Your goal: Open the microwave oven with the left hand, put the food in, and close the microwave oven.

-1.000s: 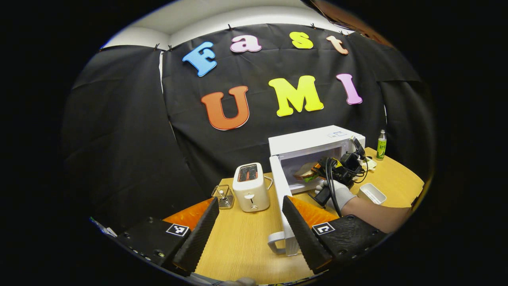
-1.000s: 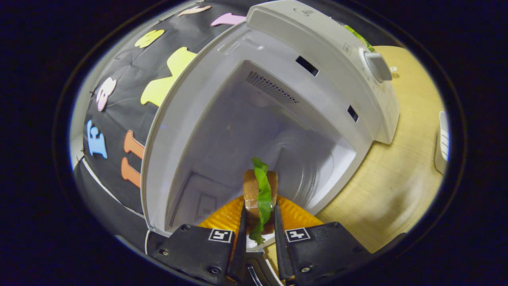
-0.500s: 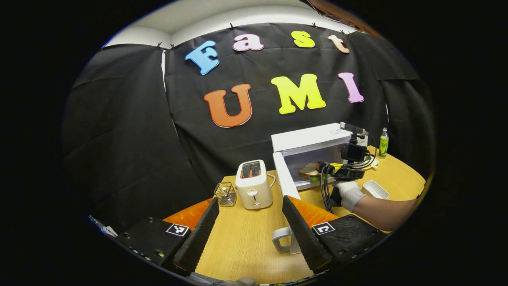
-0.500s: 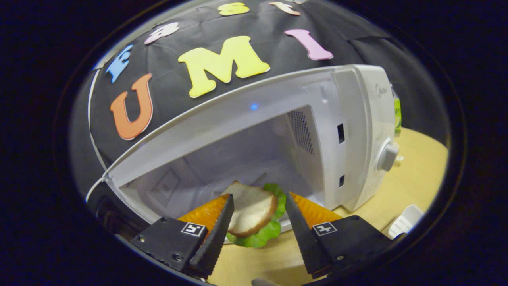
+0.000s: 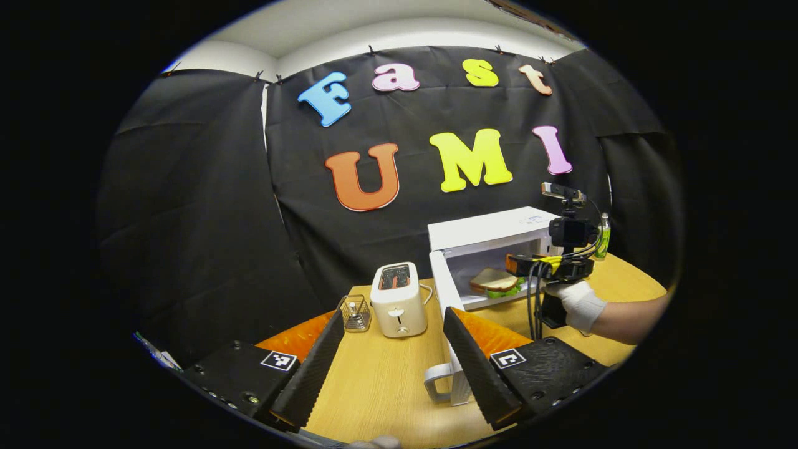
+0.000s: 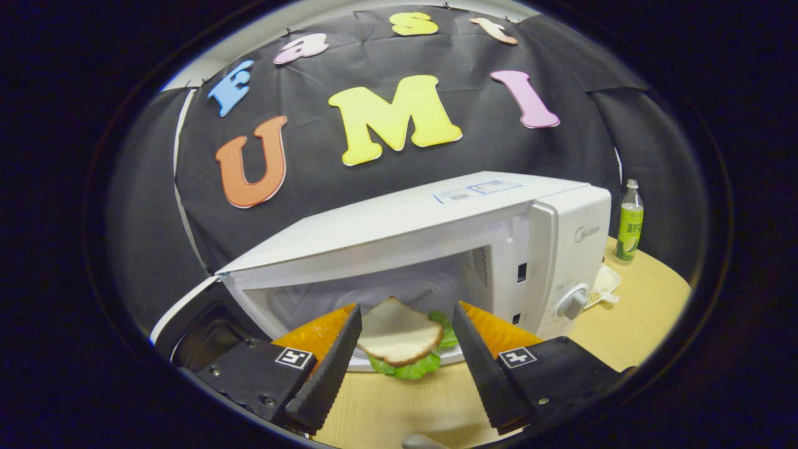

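The left gripper (image 5: 393, 362) has black blocks with small square black-and-white tags and screws, the right gripper (image 5: 520, 265) has black cables and a yellow band, and the hand (image 5: 576, 304) at four o'clock wears a white glove.

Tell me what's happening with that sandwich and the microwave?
A person is working with a hand-held gripper in each hand. The white-bread sandwich with green lettuce lies inside the white microwave oven, whose door stands wide open. The right hand-held gripper is open just in front of the sandwich, not gripping it. The left hand-held gripper is open too, near the door's handle. The door has not been closed yet.
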Available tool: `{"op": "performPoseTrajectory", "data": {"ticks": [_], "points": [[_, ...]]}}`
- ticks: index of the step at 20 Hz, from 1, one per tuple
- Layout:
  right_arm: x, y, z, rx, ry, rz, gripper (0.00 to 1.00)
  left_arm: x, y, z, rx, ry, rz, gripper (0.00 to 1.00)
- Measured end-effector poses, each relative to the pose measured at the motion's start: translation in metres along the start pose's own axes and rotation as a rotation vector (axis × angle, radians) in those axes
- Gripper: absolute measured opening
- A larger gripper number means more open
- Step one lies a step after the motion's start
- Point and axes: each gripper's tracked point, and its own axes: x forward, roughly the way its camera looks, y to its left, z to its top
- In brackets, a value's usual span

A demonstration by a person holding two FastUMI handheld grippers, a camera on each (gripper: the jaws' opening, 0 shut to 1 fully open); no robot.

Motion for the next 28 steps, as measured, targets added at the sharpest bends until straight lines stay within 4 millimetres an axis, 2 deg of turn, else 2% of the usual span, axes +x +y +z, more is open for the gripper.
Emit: {"op": "performPoseTrajectory", "data": {"ticks": [2, 7, 8, 9, 10, 11, 12, 13, 17, 19, 20, 22, 23, 24, 25, 26, 27, 28], "points": [[-0.027, 0.0, 0.02, -0.04, -0.01, 0.048, 0.94, 0.001, 0.001, 0.007, -0.009, -0.02, 0.003, 0.96], [-0.1, -0.028, 0.085, -0.165, -0.075, 0.077, 0.98, -0.003, 0.0, 0.02, -0.023, -0.063, 0.002, 0.97], [-0.114, -0.036, 0.095, -0.177, -0.079, 0.077, 0.91, 0.0, 0.0, 0.022, -0.025, -0.068, 0.001, 0.97], [-0.132, -0.045, 0.107, -0.187, -0.09, 0.074, 0.91, -0.001, 0.0, 0.023, -0.026, -0.076, 0.002, 0.97], [-0.148, -0.055, 0.119, -0.195, -0.102, 0.069, 0.98, 0.001, 0.0, 0.025, -0.029, -0.081, 0.004, 0.96], [-0.164, -0.062, 0.129, -0.201, -0.113, 0.071, 0.98, 0.002, -0.001, 0.028, -0.038, -0.087, 0.001, 0.96], [-0.178, -0.069, 0.138, -0.21, -0.12, 0.07, 0.91, 0.003, -0.002, 0.028, -0.046, -0.091, -0.002, 0.96], [-0.193, -0.08, 0.145, -0.217, -0.122, 0.057, 0.98, 0.004, -0.001, 0.028, -0.052, -0.094, -0.001, 0.96], [-0.249, -0.123, 0.177, -0.253, -0.173, 0.007, 0.98, 0.014, 0.011, 0.031, -0.063, -0.106, 0.024, 0.97], [-0.273, -0.146, 0.189, -0.278, -0.195, -0.036, 0.98, 0.021, 0.016, 0.028, -0.062, -0.1, 0.041, 1.0], [-0.283, -0.154, 0.193, -0.291, -0.21, -0.052, 0.98, 0.023, 0.018, 0.028, -0.062, -0.105, 0.045, 0.96], [-0.298, -0.169, 0.201, -0.316, -0.239, -0.091, 0.97, 0.028, 0.02, 0.028, -0.063, -0.106, 0.039, 0.95], [-0.303, -0.174, 0.201, -0.318, -0.242, -0.11, 0.91, 0.031, 0.021, 0.028, -0.062, -0.108, 0.038, 0.95], [-0.306, -0.176, 0.199, -0.315, -0.241, -0.12, 0.91, 0.034, 0.021, 0.028, -0.062, -0.106, 0.029, 0.81], [-0.308, -0.179, 0.196, -0.311, -0.234, -0.132, 0.91, 0.037, 0.022, 0.026, -0.063, -0.101, 0.024, 0.78], [-0.31, -0.181, 0.193, -0.31, -0.228, -0.136, 0.98, 0.038, 0.024, 0.027, -0.069, -0.103, 0.019, 0.64], [-0.312, -0.182, 0.19, -0.311, -0.219, -0.143, 0.91, 0.041, 0.022, 0.027, -0.072, -0.104, 0.006, 0.65], [-0.311, -0.184, 0.188, -0.314, -0.213, -0.149, 0.91, 0.044, 0.021, 0.027, -0.073, -0.106, -0.006, 0.58]]}}
